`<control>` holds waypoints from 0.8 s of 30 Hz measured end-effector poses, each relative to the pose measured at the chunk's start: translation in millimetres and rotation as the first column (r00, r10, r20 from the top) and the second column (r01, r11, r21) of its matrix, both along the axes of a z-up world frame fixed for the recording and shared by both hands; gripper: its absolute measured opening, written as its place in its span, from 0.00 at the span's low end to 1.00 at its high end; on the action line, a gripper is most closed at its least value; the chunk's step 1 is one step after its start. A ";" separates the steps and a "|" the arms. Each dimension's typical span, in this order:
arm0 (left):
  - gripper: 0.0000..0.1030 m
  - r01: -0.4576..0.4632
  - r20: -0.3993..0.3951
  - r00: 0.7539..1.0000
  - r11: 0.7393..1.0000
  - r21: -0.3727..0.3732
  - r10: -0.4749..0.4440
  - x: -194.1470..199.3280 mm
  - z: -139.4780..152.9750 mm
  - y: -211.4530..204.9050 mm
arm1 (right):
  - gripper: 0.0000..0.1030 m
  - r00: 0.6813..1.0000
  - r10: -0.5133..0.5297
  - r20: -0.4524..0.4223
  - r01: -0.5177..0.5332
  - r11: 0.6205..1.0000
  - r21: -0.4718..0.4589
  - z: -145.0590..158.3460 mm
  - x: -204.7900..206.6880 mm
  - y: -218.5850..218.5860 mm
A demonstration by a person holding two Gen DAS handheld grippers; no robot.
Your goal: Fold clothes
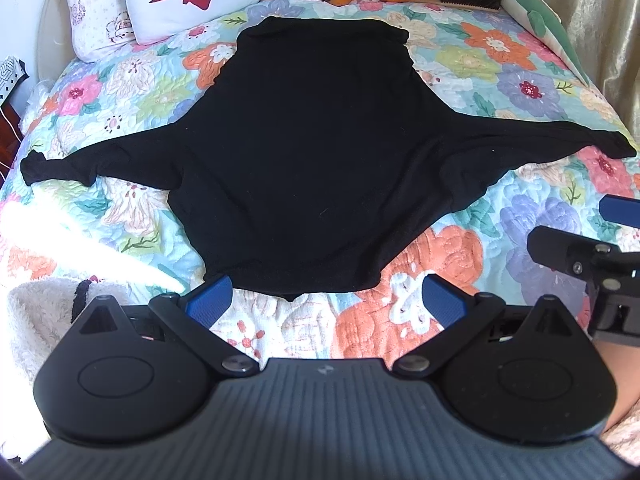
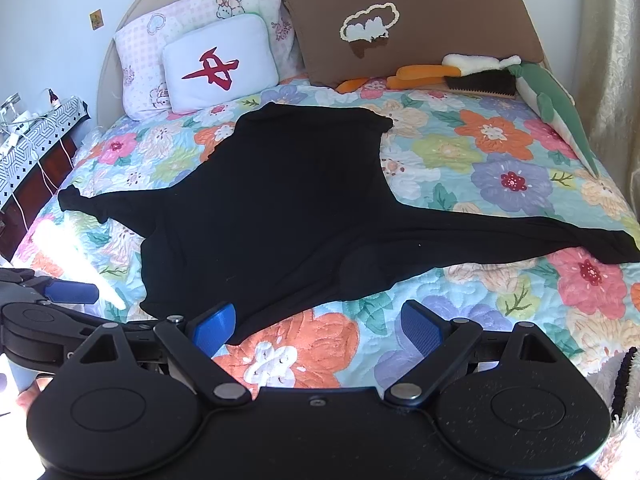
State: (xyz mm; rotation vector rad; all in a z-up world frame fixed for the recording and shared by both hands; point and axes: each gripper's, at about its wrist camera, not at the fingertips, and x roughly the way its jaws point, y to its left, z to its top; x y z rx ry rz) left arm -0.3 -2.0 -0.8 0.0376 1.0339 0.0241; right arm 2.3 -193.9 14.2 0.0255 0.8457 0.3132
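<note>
A black long-sleeved top (image 1: 312,152) lies spread flat on the floral quilt (image 1: 500,80), collar end towards me, both sleeves stretched out sideways. It also shows in the right wrist view (image 2: 280,208). My left gripper (image 1: 326,300) is open and empty, just above the near edge of the top. My right gripper (image 2: 318,328) is open and empty, over the quilt at the top's near right corner. The right gripper also shows at the right edge of the left wrist view (image 1: 592,248). The left gripper shows at the left edge of the right wrist view (image 2: 52,300).
Pillows (image 2: 220,64) and a brown cushion (image 2: 412,20) stand at the headboard, with plush toys (image 2: 480,72) beside them. A nightstand (image 2: 36,148) with cables is on the left. A curtain (image 2: 616,100) hangs on the right. A fluffy white blanket (image 1: 36,320) lies near left.
</note>
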 end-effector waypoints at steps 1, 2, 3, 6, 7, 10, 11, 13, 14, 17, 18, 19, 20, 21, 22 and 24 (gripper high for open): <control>1.00 0.000 0.000 1.000 1.000 0.001 0.000 -0.1 -0.3 -0.7 | 0.90 1.000 0.000 -0.002 0.000 1.000 0.003 -0.1 0.1 0.1; 1.00 0.001 0.001 1.000 1.000 0.001 -0.001 -0.2 -0.5 -1.4 | 0.90 1.000 0.000 -0.002 0.000 1.000 0.004 -0.2 0.3 0.4; 1.00 0.001 0.001 1.000 1.000 0.002 -0.001 -0.4 -0.8 -2.0 | 0.90 1.000 0.001 -0.002 -0.001 1.000 0.004 -0.3 0.3 0.8; 1.00 0.005 0.018 1.000 1.000 0.002 -0.005 -5.9 1.1 -4.1 | 0.90 1.000 0.004 0.001 -0.004 1.000 0.003 -1.0 0.4 0.1; 1.00 0.006 0.006 1.000 1.000 -0.009 -0.006 -2.1 1.2 0.0 | 0.90 1.000 0.004 0.002 -0.004 1.000 0.003 -1.8 0.5 -1.8; 1.00 0.005 0.002 1.000 1.000 -0.009 -0.005 -1.7 2.5 -1.1 | 0.90 1.000 0.003 0.004 -0.003 1.000 -0.001 0.0 -0.3 -0.8; 1.00 0.006 0.003 1.000 1.000 -0.009 -0.006 -1.9 2.8 -1.1 | 0.90 1.000 0.002 0.003 -0.002 1.000 -0.001 0.0 0.2 -0.5; 1.00 0.007 0.003 1.000 1.000 -0.008 -0.007 -2.0 3.1 -1.4 | 0.90 1.000 0.002 0.003 -0.002 1.000 -0.001 -0.4 -0.4 -0.7; 1.00 0.007 0.002 1.000 1.000 -0.009 -0.007 -1.8 3.8 -1.2 | 0.90 1.000 0.002 0.002 -0.002 1.000 -0.001 -0.7 -0.4 -0.5; 1.00 0.009 0.001 1.000 1.000 -0.009 -0.009 -2.1 4.1 -1.1 | 0.90 1.000 -0.001 -0.001 0.001 1.000 0.002 -1.4 -0.7 -0.3; 1.00 0.010 0.001 1.000 1.000 -0.009 -0.010 -2.3 4.0 -1.0 | 0.90 1.000 -0.004 -0.001 0.004 1.000 0.004 -1.5 -1.0 -0.7; 1.00 0.010 0.001 1.000 1.000 -0.009 -0.010 -2.3 4.1 -1.2 | 0.90 1.000 -0.007 -0.002 0.007 1.000 0.007 -1.5 -1.4 -1.1; 1.00 0.010 0.001 1.000 1.000 -0.009 -0.010 -2.3 4.0 -1.3 | 0.90 1.000 -0.010 -0.003 0.010 1.000 0.010 -1.4 -1.8 -1.6; 1.00 0.009 0.001 1.000 1.000 -0.009 -0.009 -2.2 3.6 -1.9 | 0.90 1.000 -0.011 -0.004 0.011 1.000 0.011 -1.2 -0.9 -1.2; 1.00 0.009 0.001 1.000 1.000 -0.009 -0.009 -2.1 3.8 -2.0 | 0.90 1.000 -0.012 -0.004 0.012 1.000 0.010 -1.1 -0.6 -0.9; 1.00 0.010 0.001 1.000 1.000 -0.009 -0.010 -2.5 3.4 -2.4 | 0.90 1.000 -0.013 -0.003 0.013 1.000 0.008 -0.8 -0.5 -1.2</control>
